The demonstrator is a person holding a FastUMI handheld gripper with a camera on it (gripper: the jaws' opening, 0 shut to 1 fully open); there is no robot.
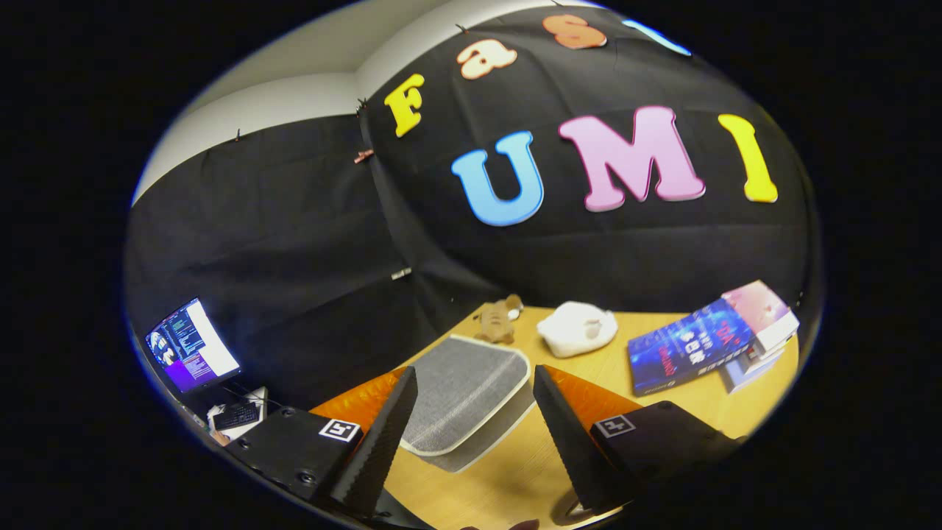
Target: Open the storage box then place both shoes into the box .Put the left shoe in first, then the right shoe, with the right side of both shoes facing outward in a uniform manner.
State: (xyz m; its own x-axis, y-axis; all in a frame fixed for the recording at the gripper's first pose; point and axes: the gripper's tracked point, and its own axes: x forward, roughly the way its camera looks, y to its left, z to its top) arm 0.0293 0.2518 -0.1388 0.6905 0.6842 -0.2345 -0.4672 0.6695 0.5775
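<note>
The wooden table (662, 383) is seen across the lower right of the frame. On it, at lower centre, the grey storage box (464, 394) is found with its lid closed, just beyond the fingertips. The opening step is judged not yet begun; next, the lid's near edge would need to be reached and lifted. The stacked books (706, 342) are seen at right, a white soft item (578, 329) at centre and a small plush toy (499, 318) beside it. The gripper (471, 434) is held tilted, raised over the table, its fingers spread apart and empty.
</note>
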